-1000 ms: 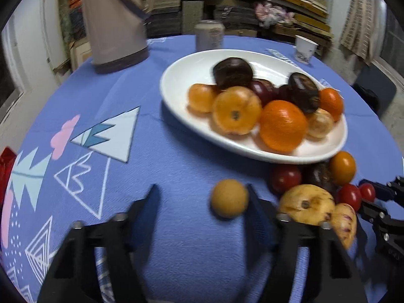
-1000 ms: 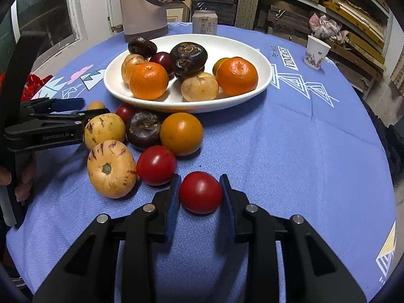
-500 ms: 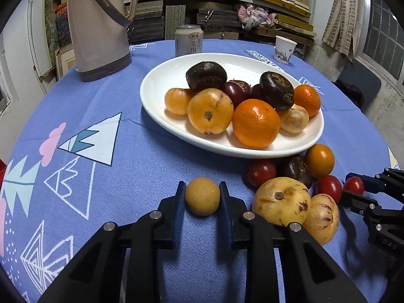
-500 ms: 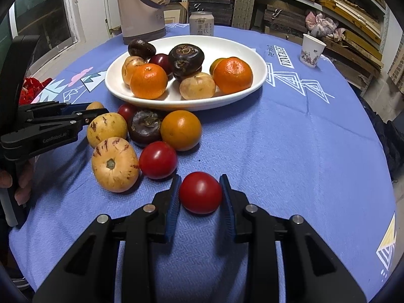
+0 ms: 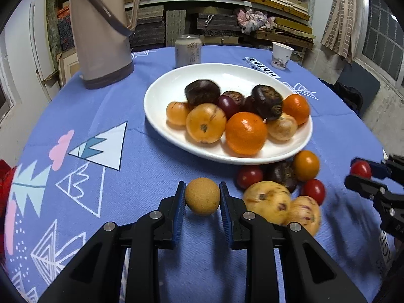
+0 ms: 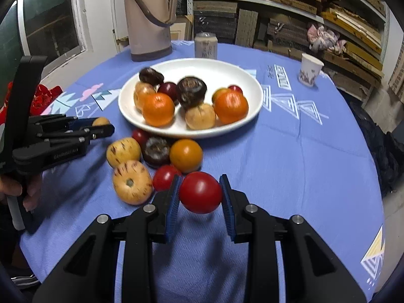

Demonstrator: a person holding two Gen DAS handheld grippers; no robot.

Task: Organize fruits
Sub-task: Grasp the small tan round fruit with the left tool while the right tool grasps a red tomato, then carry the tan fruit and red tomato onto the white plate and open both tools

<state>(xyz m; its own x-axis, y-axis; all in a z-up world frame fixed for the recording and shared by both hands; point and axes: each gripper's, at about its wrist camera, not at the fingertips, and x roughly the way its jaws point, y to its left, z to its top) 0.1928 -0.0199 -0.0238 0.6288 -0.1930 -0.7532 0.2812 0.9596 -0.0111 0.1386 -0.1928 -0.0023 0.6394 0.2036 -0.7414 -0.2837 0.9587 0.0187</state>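
Blue cloth with white triangle prints covers the round desk (image 5: 156, 176). The left gripper (image 5: 202, 199) has its jaws clamped on a small tan fruit (image 5: 202, 196), which sits between the blue pads near their tips, a shadow on the cloth beneath it. The right gripper (image 6: 200, 194) holds a red tomato (image 6: 200, 192) the same way, pads pressing its two sides, with the tomato clear of the cloth.

A white plate (image 6: 222, 68) stands near the middle of the desk, carrying oranges, dark purple fruits and pale yellow-brown ones heaped together. Just in front of the plate's near rim lies a loose cluster on the cloth: two streaked yellow melons (image 6: 132, 181), a dark fruit (image 6: 156, 150), an orange fruit (image 6: 186, 155) and another tomato (image 6: 164, 176), the last just left of the held one. The tan fruit lies left of this cluster, well short of the plate.

Behind the plate stand a beige flask (image 5: 101, 32), a can (image 5: 188, 50) and a paper cup (image 5: 282, 55). A hand (image 6: 22, 189) grips the left gripper's handle in the right wrist view.
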